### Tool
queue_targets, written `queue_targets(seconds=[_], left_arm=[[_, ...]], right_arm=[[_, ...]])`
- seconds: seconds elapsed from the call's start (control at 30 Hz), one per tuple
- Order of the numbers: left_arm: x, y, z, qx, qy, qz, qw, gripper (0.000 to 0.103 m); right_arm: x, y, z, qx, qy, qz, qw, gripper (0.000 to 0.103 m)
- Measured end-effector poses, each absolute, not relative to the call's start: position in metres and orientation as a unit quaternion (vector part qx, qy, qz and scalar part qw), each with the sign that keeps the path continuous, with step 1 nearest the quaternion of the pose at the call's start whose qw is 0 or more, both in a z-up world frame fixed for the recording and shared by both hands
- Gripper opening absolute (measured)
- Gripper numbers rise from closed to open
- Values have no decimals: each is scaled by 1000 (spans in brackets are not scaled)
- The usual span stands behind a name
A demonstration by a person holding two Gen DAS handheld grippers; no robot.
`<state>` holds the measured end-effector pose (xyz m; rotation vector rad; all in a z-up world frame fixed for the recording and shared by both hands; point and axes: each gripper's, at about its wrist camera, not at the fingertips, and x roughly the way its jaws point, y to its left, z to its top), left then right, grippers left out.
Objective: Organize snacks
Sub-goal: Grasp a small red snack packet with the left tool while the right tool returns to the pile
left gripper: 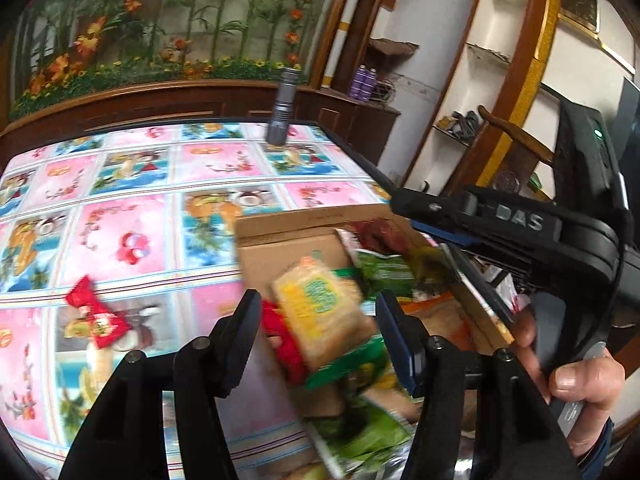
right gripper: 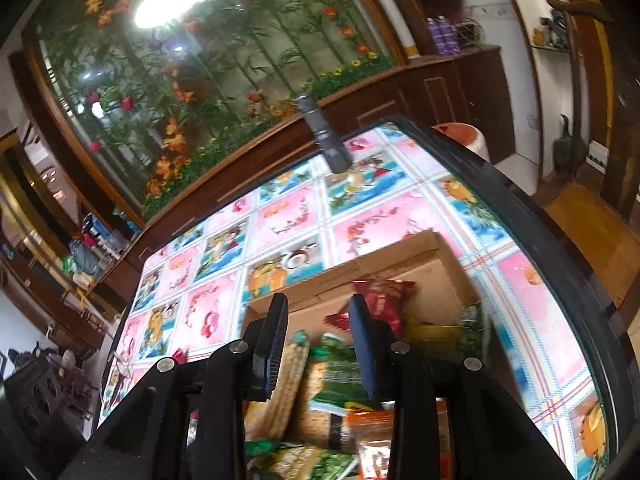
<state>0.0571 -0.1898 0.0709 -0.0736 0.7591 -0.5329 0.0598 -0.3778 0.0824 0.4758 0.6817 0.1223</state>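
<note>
A cardboard box (left gripper: 288, 240) sits on a table (left gripper: 132, 208) with a bright cloth of pink and blue cartoon squares. The box is full of snacks (right gripper: 340, 376) in green, yellow and red packs.

The left gripper (left gripper: 316, 312) hangs over the box with its jaws partly apart. A pack of crackers (left gripper: 320, 304) with a yellow and green label shows in the gap, but it is blurry, and the fingers do not seem to press on it. The words on the label cannot be read.

The right gripper (right gripper: 318, 320) is over the box too. Its jaws are close together, with a small gap and nothing in them. Just past its tip stands a red bag (right gripper: 384, 300). In the left view a hand (left gripper: 576, 384) holds this gripper, and white letters "DAS" show on its side.

One red wrapper (left gripper: 94, 316) lies alone on the cloth, well apart from the box. A grey flashlight (left gripper: 280, 112) stands at the far edge of the table.
</note>
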Motion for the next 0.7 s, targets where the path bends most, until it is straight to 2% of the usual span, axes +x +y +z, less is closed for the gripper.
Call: queue_targets(seconds=[0.4, 0.57, 0.7], left_arm=[[99, -69, 55, -117, 408, -100, 900, 58], [115, -54, 35, -140, 437, -73, 885, 58], [125, -61, 26, -128, 441, -67, 886, 50]], right_arm=[[60, -366, 81, 229, 333, 84, 911, 37], [57, -357, 83, 225, 333, 99, 910, 37], [55, -350, 85, 218, 329, 110, 912, 37]])
